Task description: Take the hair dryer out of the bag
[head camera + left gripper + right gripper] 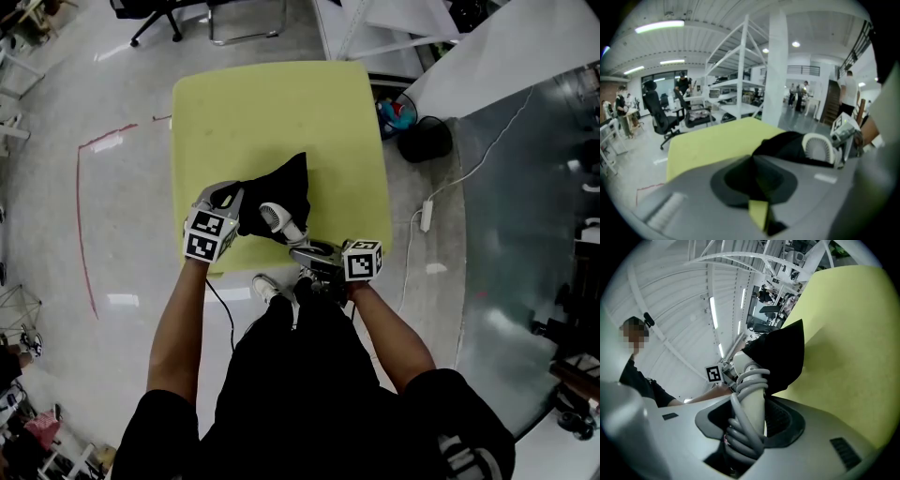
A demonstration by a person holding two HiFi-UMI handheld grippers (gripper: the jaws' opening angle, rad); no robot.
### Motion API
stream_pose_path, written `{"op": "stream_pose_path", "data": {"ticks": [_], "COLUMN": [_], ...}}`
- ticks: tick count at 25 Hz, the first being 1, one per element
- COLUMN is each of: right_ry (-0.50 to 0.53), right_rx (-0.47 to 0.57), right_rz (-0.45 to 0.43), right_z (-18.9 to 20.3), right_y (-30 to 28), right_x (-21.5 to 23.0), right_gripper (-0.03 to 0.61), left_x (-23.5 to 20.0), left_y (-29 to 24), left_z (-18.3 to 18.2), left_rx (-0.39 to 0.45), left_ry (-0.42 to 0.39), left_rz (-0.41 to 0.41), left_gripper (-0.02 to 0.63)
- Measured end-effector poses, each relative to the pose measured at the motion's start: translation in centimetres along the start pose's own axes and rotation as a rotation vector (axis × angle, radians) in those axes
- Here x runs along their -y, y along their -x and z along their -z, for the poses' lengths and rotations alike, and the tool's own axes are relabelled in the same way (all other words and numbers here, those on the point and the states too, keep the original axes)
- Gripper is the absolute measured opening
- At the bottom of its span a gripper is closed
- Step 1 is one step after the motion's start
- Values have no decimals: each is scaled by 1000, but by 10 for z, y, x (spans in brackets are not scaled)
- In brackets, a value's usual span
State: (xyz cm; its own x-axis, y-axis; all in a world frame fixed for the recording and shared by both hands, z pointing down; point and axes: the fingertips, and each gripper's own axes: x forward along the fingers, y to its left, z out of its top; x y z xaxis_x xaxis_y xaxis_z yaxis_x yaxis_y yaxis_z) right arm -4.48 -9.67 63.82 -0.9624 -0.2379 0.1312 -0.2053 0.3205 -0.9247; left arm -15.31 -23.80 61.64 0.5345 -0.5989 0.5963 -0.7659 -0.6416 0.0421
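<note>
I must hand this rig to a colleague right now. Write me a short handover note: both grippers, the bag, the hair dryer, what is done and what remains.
Left gripper: shut on the edge of the black bag, which lies on the yellow table.
Right gripper: shut on the handle of the hair dryer, with the cord wound round the handle.
Done: handle and grilled back of the head are outside the bag.
Left: the dryer's front sits at the bag's mouth; I cannot tell if it is clear. Probably hold the bag and draw the dryer fully out.
</note>
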Motion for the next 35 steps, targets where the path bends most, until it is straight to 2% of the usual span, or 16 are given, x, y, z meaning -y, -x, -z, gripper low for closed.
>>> {"op": "stream_pose_path", "data": {"ticks": [7,15,18,19,22,24,27,30,35], "right_ry": [-5,87,155,176,223,244,268,300,363], "right_rx": [72,154,207,232,299,327,357,399,461], "right_rz": [-151,-192,-128,-96,-18,16,58,122,228], "right_z": [-12,-33,-43,-47,-60,-68,-79,-89,-100], "right_y": [5,15,21,24,35,40,48,53,54], "right_x": [-37,-80,-90,-91,-90,-90,-90,-90,-89], "right_gripper": [179,179,179,179,179,179,179,179,179], "left_x": [-9,6,19,25,43,58,78,86,87], "left_y": [4,10,13,14,20,27,42,60,88], "left_z": [-6,-44,-46,-45,-39,-35,-29,-23,-22], "left_rx": [7,86,110,117,131,145,155,179,249], "left_ry": [1,-44,-20,-5,50,80,116,168,226], "left_rz": [-52,-58,-49,-46,-22,11,34,1,-67], "left_gripper": [23,25,37,61,221,259,259,255,186]}}
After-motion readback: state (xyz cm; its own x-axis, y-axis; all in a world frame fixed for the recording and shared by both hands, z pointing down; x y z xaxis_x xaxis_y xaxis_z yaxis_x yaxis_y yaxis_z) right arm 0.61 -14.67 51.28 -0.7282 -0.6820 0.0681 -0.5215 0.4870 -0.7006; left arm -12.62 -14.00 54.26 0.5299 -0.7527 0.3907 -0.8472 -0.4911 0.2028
